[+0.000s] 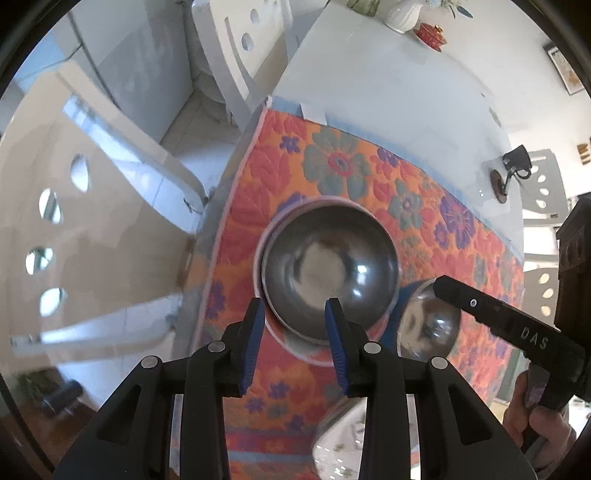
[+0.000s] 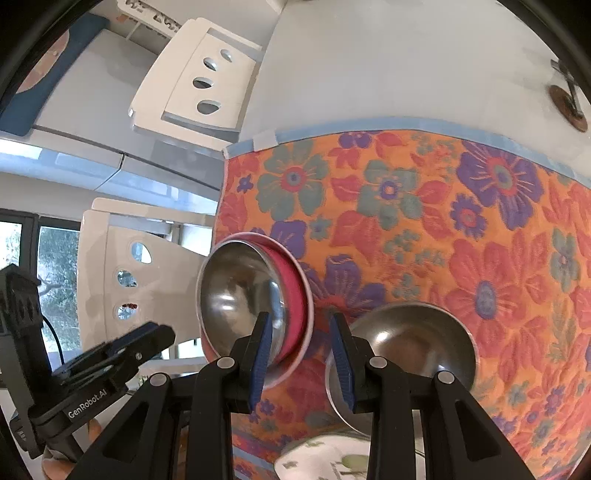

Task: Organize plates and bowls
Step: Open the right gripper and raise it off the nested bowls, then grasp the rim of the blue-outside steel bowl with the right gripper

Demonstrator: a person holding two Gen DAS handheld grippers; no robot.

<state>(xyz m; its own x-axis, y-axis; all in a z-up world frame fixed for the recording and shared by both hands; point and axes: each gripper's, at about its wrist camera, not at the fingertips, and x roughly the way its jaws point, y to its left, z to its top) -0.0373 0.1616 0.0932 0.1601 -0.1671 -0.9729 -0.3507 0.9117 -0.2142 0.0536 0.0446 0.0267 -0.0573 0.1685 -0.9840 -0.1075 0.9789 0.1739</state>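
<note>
A steel bowl (image 1: pixel 328 266) sits nested in a pink bowl (image 2: pixel 295 295) on the floral cloth (image 1: pixel 332 166). My left gripper (image 1: pixel 295 317) hovers over that stack's near rim, jaws a little apart and pressing on nothing. A second steel bowl (image 2: pixel 410 350) stands just right of the stack, also seen as the steel bowl (image 1: pixel 428 325) under the right gripper (image 1: pixel 443 288). My right gripper (image 2: pixel 301 332) hangs above the gap between the two bowls, open by a narrow gap and empty. A white flowered dish (image 2: pixel 321 461) lies nearest the front edge.
The table's left edge (image 2: pixel 221 206) runs close beside the stack, with white chairs (image 2: pixel 199 85) beyond it. On the bare white tabletop behind the cloth stand a vase (image 1: pixel 402 14), a red lidded pot (image 1: pixel 430 35) and a dark cup (image 1: pixel 517 158).
</note>
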